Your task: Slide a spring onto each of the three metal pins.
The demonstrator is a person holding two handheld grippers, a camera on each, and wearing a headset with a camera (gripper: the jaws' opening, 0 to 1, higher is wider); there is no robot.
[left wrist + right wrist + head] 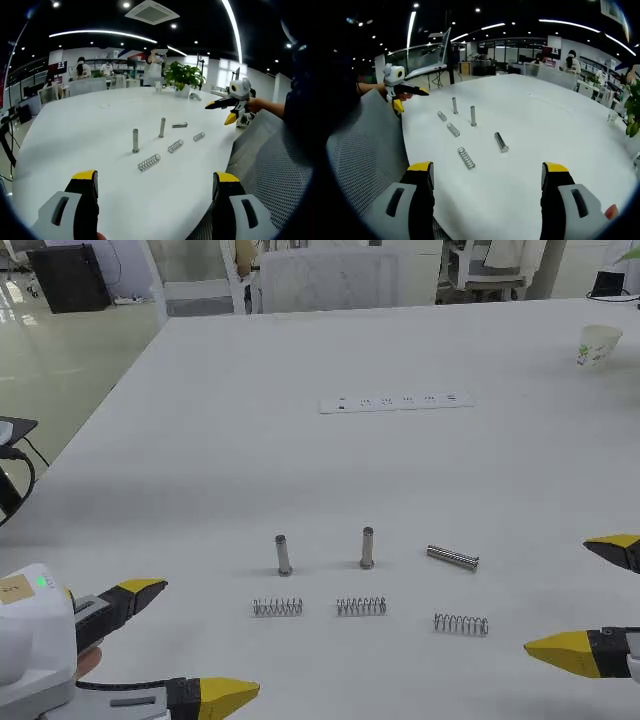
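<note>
We are holding both grippers wide open and empty. The right gripper (558, 594) is hovering nearest the right spring (461, 624), which is lying crosswise on the table (300, 460) just before the toppled pin (452, 558); the left gripper (205, 638) is hovering nearer the left spring (277, 607), before an upright pin (283, 554)

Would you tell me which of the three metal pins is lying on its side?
The rightmost pin in the head view lies flat; the left pin and the middle pin stand upright.

Silver pins (367, 547) and springs (361, 607), white table (300, 460), yellow-tipped fingers (228, 695)
</note>
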